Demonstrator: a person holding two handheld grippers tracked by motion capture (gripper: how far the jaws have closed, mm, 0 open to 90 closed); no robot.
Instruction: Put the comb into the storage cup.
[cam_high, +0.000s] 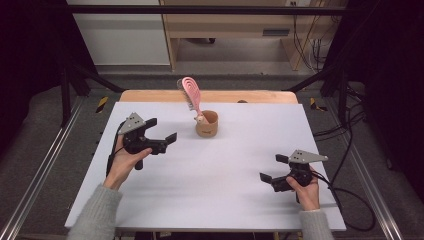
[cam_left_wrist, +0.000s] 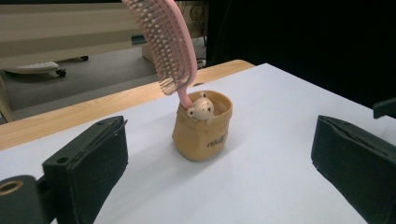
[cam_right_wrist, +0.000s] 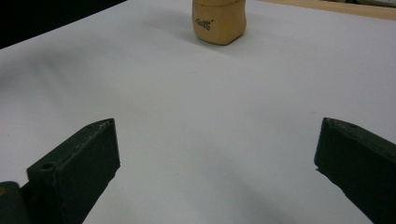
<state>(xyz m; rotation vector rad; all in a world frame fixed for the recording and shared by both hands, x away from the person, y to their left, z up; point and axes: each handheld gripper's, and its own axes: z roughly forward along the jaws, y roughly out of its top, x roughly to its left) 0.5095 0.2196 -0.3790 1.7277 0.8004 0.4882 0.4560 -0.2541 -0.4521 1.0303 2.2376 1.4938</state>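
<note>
High view: a small tan pouch-shaped cup (cam_high: 207, 125) stands upright on the white tabletop (cam_high: 220, 170), toward the far middle, with a pink plastic hairbrush (cam_high: 192, 95) standing handle-down inside it and leaning up and to the left. A little cream bear-like figure (cam_high: 201, 119) peeks over the cup's rim beside the brush handle.

The cup's side carries a short word in dark letters; in the left gripper view it sits low on the front (cam_left_wrist: 217, 141) and in the right gripper view near the top of the visible part (cam_right_wrist: 206, 22), but it is too small and slanted to read with any certainty.

The left gripper (cam_high: 162, 134), held in the person's left hand (cam_high: 125, 161), lies near the cup on its left, its jaws spread wide and empty. In the left gripper view the cup (cam_left_wrist: 202, 127) sits between the two black jaws but farther out, apart from both.

The right gripper (cam_high: 274, 167), in the right hand (cam_high: 306, 189), rests at the near right of the tabletop, well apart from the cup, jaws likewise wide apart and holding nothing. In the right gripper view the cup (cam_right_wrist: 219, 20) stands far ahead, roughly midway between the jaws.
</note>
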